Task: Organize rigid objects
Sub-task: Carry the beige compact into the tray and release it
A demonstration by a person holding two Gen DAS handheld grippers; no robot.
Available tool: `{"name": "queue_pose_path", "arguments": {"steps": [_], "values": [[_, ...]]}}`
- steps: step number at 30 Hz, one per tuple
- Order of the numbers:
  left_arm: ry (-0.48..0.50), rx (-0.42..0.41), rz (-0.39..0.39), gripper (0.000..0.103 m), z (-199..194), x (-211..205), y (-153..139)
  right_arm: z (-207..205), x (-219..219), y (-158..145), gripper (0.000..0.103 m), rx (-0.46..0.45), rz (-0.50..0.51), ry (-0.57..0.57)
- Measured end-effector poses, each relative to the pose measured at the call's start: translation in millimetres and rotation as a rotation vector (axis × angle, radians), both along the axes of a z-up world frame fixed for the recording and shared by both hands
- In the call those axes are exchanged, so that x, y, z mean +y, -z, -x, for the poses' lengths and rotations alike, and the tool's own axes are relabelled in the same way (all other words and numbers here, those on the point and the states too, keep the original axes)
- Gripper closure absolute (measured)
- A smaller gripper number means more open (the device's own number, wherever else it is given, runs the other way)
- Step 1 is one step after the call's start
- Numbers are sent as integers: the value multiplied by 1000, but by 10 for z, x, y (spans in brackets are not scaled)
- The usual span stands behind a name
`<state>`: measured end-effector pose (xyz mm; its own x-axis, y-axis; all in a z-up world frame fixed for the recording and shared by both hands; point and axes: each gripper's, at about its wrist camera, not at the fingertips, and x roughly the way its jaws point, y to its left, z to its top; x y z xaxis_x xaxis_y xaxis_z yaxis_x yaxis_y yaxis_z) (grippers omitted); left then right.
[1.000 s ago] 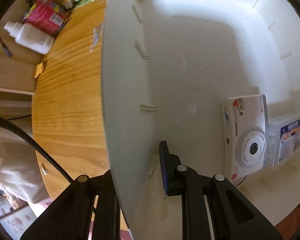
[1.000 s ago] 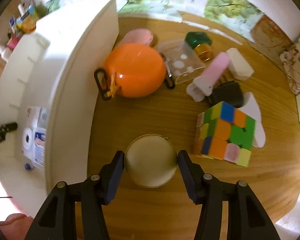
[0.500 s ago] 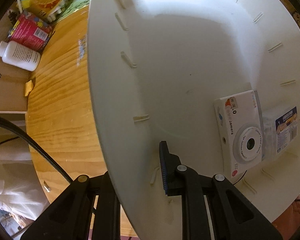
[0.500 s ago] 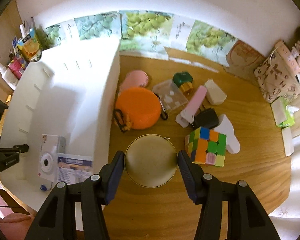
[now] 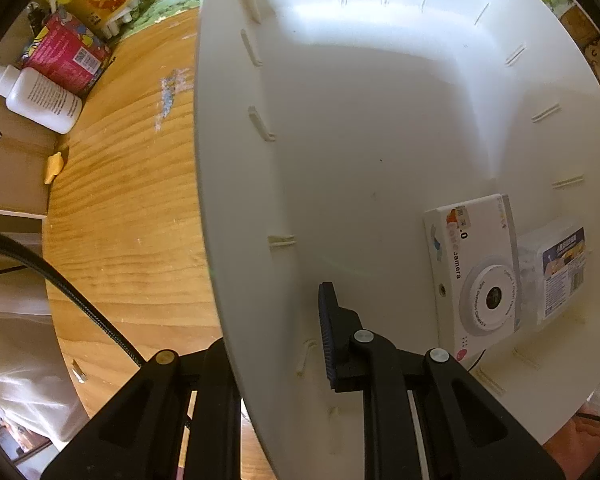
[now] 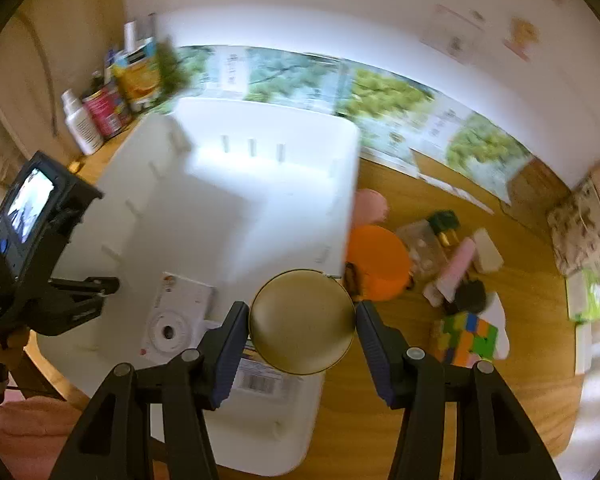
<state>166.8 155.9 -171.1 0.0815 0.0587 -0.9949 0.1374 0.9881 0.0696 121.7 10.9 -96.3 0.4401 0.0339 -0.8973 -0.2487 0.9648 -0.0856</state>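
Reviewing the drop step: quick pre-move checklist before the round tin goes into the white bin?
1. Right gripper clamped on the round tin: ok, both pads touch its sides.
2. Tin over the white bin: not ok, it sits above the near right wall, partly over the table.
3. Free floor in the bin: ok, only the toy camera and the labelled clear box lie in it, in one corner.
4. Left gripper steadying the bin: ok, clamped on its side wall.
5. Tin lid closed: cannot tell.

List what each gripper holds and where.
Right gripper: round gold tin, pinched across its opposite edges. Left gripper: clamped on the white bin side wall.
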Motion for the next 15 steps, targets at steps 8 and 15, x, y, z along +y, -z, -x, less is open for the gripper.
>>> {"name": "queue_pose_path", "arguments": {"steps": [8,15], "values": [[-26,-16,0,85,101,5,11,19,308,17,48,13,-39,-100],[-29,-23,-6,85,204,16,3,51,437,13,47,10,-77,-163]]}}
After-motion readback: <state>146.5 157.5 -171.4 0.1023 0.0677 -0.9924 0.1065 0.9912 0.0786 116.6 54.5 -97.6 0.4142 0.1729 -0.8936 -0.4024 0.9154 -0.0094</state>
